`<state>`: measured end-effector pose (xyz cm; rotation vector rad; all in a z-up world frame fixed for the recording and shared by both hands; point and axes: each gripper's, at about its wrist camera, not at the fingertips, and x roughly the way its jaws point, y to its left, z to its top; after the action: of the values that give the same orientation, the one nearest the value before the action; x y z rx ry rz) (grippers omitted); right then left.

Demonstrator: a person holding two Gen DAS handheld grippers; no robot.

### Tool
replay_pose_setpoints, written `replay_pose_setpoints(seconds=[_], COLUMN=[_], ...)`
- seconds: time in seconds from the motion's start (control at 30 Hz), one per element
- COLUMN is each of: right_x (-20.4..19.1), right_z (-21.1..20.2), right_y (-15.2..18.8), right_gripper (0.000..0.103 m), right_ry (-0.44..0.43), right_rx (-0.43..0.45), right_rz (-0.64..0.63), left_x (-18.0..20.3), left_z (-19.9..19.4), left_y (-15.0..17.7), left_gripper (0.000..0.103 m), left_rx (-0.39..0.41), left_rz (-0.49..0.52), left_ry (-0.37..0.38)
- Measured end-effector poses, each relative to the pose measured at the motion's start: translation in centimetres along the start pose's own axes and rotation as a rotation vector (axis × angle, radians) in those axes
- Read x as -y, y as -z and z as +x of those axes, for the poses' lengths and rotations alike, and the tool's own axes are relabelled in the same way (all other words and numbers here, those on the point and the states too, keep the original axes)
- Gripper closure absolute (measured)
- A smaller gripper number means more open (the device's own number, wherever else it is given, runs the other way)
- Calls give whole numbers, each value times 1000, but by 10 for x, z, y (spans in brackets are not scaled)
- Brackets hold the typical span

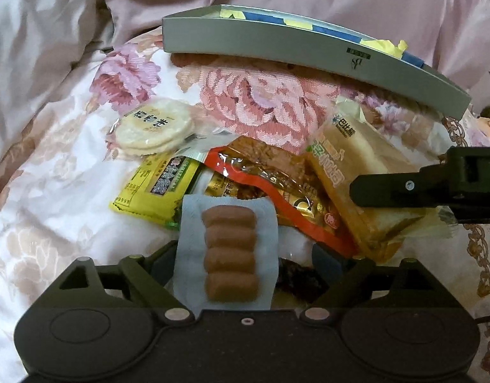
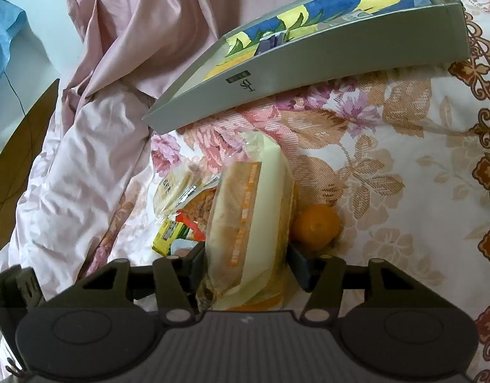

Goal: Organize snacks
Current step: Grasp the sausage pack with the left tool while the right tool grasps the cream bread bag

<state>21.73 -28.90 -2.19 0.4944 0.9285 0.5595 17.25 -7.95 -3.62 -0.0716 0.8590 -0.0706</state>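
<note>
Left wrist view: the left tongs (image 1: 229,255) stand apart around a pale blue packet of small brown sausage-shaped snacks (image 1: 229,252), which lies between the jaws and partly over the left one; no pad visibly presses it, so it reads as loose. Beyond it on the flowered bedspread (image 1: 53,191) sits the snack pile: a yellow packet (image 1: 149,188), a red-and-gold pouch (image 1: 277,185), round rice crackers (image 1: 154,127) at far left, and a wrapped bread loaf (image 1: 356,172) to the right. A grey box (image 1: 308,54) with blue-and-yellow lining rests at the far side, tilted on the soft bedding.

Right wrist view: the right tongs (image 2: 248,265) are clamped on the bread loaf (image 2: 251,210), both pads against its wrapper; an orange (image 2: 315,226) lies just beside the loaf on the right.

Likely risks: the blue packet could slide off the unclosed left jaws if that hand lifts, and the squeezed loaf may deform or slip in its slick wrapper. The tilted box could tip when loaded. Both hands point downward and forward toward the pile.
</note>
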Motion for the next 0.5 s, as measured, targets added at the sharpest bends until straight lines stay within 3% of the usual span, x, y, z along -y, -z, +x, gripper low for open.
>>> replay_pose_setpoints(seconds=[0.17,0.43,0.5], right_x=[1,-3,-4], right_z=[2,11,12], right_y=[0,7,8], right_gripper=[40,40,46], right_ry=[0,21,38], right_rx=[-3,-40,-41], right_rz=[5,-8,-23], left_x=[-10,-7,-10], left_z=[-5,-10,-13], left_y=[0,5,5], left_gripper=[35,42,43], left_rx=[14,45,53], left_rz=[-48,-53,-84], left_ry=[-13,-44,-41])
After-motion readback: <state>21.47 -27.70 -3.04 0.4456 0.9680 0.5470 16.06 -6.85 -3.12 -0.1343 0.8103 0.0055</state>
